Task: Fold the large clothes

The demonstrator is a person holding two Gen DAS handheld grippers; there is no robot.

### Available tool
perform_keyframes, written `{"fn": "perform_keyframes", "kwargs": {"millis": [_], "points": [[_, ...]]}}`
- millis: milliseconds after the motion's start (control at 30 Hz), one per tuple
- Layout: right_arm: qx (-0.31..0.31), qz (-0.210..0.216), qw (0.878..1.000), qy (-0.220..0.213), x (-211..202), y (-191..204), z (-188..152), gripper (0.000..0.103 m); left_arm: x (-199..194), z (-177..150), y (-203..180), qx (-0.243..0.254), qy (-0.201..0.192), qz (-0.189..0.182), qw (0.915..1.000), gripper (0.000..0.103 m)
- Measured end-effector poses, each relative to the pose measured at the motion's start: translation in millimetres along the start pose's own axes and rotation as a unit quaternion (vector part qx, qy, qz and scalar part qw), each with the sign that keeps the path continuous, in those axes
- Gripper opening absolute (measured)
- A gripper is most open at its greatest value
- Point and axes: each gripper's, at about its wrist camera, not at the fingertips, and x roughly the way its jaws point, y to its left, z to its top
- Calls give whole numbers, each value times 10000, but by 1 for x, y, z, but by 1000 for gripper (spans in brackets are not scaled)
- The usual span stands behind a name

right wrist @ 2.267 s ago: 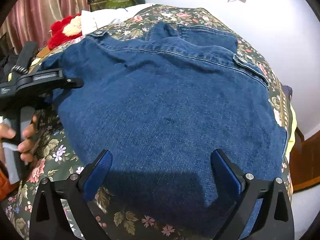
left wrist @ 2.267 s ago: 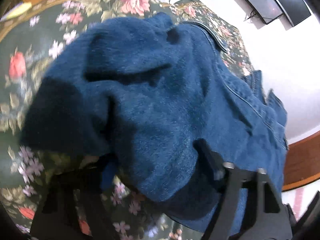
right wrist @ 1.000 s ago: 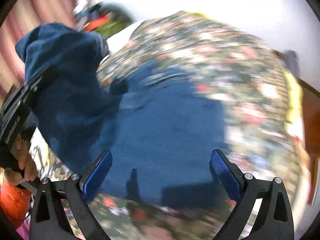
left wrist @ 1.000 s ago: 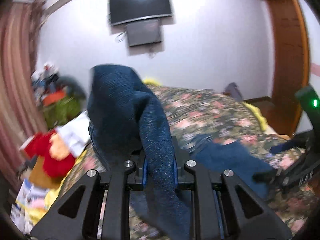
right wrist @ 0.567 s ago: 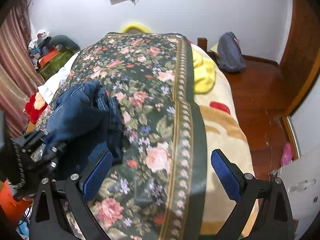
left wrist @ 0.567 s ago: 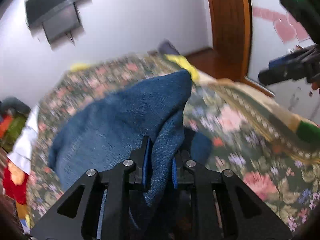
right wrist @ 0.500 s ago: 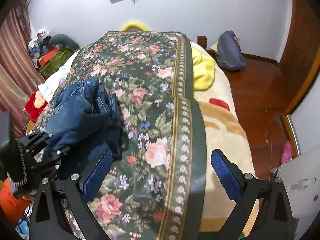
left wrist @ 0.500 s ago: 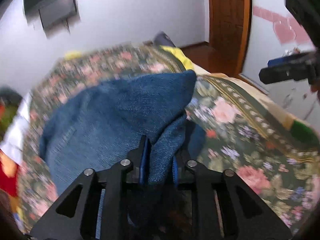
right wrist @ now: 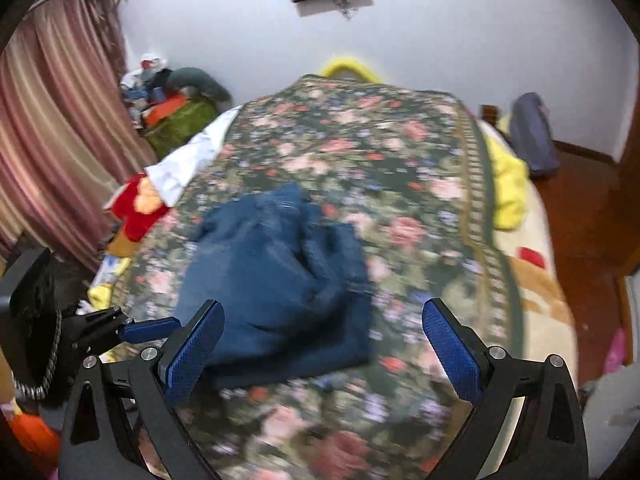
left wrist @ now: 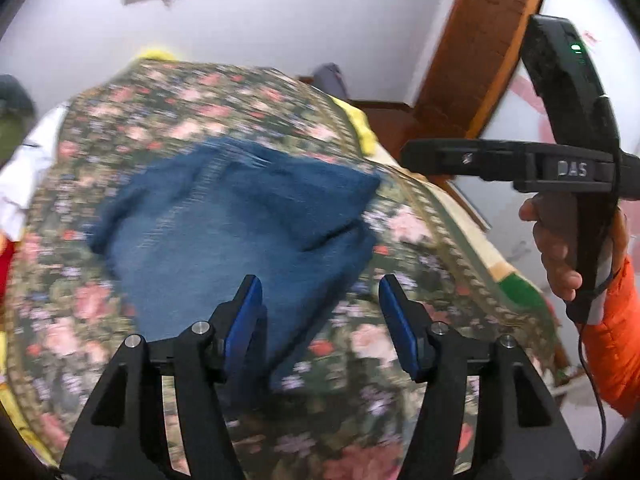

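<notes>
A blue denim garment (left wrist: pixel 240 220) lies in a folded heap on the floral bedspread (left wrist: pixel 400 360), blurred by motion. My left gripper (left wrist: pixel 318 284) hovers over the heap's near edge. Its jaws are opening, the blue pads are apart, and neither presses on the cloth. In the right wrist view the same garment (right wrist: pixel 280 280) sits left of centre, and my right gripper (right wrist: pixel 322 306) stands wide open above its near edge with nothing in it. The left gripper (right wrist: pixel 148 328) shows there at the lower left. The right gripper (left wrist: pixel 500 160) appears in the left wrist view, held by a hand (left wrist: pixel 560 248).
The bedspread (right wrist: pixel 380 140) covers the bed. A yellow blanket (right wrist: pixel 508 184) hangs at its right edge, with a grey bag (right wrist: pixel 532 140) on the wooden floor beyond. A red plush toy (right wrist: pixel 136 208), white cloth and a striped curtain (right wrist: pixel 52 140) are to the left.
The left gripper, which was shut on a denim fold, has let it go and parted its jaws. The garment now lies flat on the bed. The right gripper has drawn back and up.
</notes>
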Motion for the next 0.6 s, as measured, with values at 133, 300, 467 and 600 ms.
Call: {"fn": "perform_keyframes", "kwargs": {"millis": [133, 300, 467, 600], "points": [[-164, -114, 9994, 297, 38, 17, 5, 99, -14, -5, 28, -35, -176, 765, 9969, 77], [-196, -766, 9924, 946, 95, -4, -9, 99, 15, -24, 68, -618, 366, 942, 9930, 77], [475, -626, 9906, 1117, 100, -60, -30, 100, 52, -63, 74, -669, 767, 734, 9921, 89], [1259, -122, 9834, 1299, 97, -96, -50, 100, 55, -85, 82, -961, 939, 450, 9899, 97]]}}
